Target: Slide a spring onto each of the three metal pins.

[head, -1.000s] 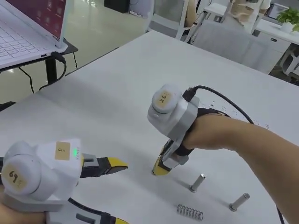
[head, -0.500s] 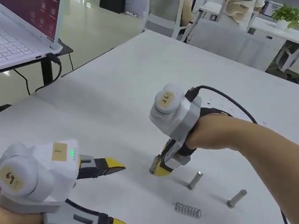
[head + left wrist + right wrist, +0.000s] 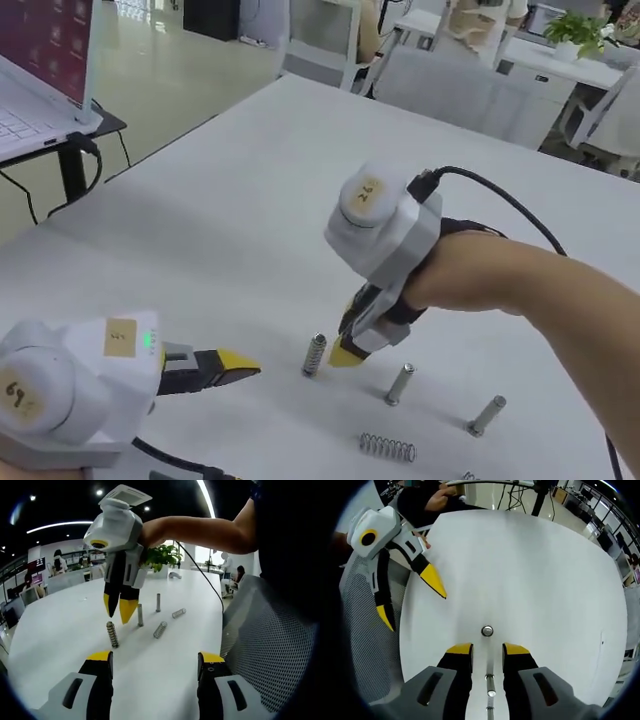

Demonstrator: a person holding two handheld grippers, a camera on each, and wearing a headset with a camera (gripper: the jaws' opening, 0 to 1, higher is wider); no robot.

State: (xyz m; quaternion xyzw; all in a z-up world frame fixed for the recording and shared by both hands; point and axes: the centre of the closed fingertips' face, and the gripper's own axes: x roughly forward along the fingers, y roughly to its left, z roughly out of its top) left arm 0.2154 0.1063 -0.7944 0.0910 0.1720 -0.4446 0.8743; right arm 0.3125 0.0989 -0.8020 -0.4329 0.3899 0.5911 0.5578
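Spring (image 3: pixel 314 357) around upright pin (image 3: pixel 320 339)

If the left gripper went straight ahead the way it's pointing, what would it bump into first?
Probably the nearer loose spring lying on the table, roughly in line with the left gripper. Its height is unclear, so it might pass over.

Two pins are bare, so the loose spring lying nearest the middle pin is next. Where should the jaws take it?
Mid-length, from above, jaws across the coil: the spring lies flat on the table, long sides free, and a middle grip probably leaves both ends open for a pin.
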